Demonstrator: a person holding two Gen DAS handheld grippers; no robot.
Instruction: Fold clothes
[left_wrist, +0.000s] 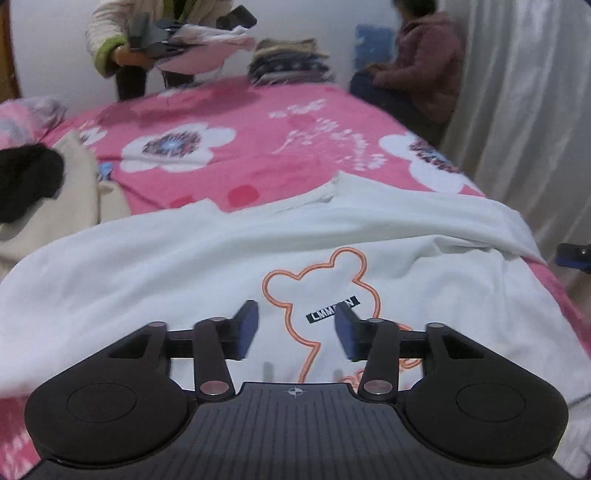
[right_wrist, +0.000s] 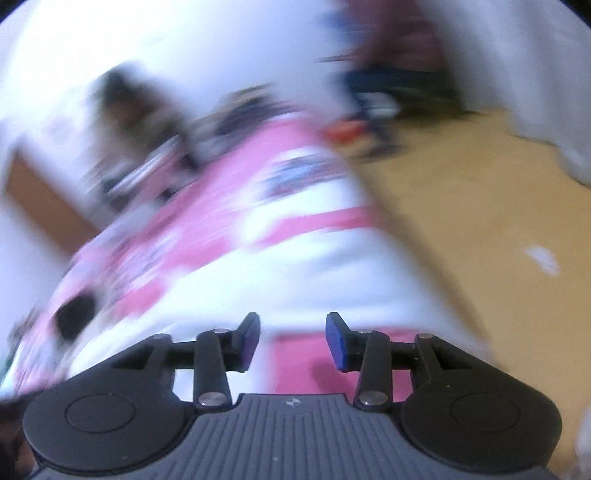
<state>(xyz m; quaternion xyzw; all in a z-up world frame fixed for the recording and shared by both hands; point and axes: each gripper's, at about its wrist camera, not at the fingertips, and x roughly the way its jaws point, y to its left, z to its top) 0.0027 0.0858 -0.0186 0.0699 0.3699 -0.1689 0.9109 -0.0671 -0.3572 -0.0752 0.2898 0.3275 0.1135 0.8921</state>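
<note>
A white T-shirt (left_wrist: 184, 254) with an orange bear outline lies spread on the pink flowered bedspread (left_wrist: 229, 122). My left gripper (left_wrist: 295, 325) hovers over the shirt's printed front, open, nothing between its blue pads. The right wrist view is heavily blurred. In it my right gripper (right_wrist: 291, 338) is open and empty above the bed's near corner, with the white shirt (right_wrist: 325, 280) just beyond its fingertips and pink bedspread (right_wrist: 295, 369) beneath them.
A cream and black garment pile (left_wrist: 48, 195) lies at the bed's left. Folded clothes (left_wrist: 288, 62) are stacked at the far edge. One person (left_wrist: 147, 37) stands behind the bed holding grippers and cloth; another (left_wrist: 424, 66) sits at the far right by a white curtain (left_wrist: 524, 110). Tan floor (right_wrist: 480, 229) lies to the right.
</note>
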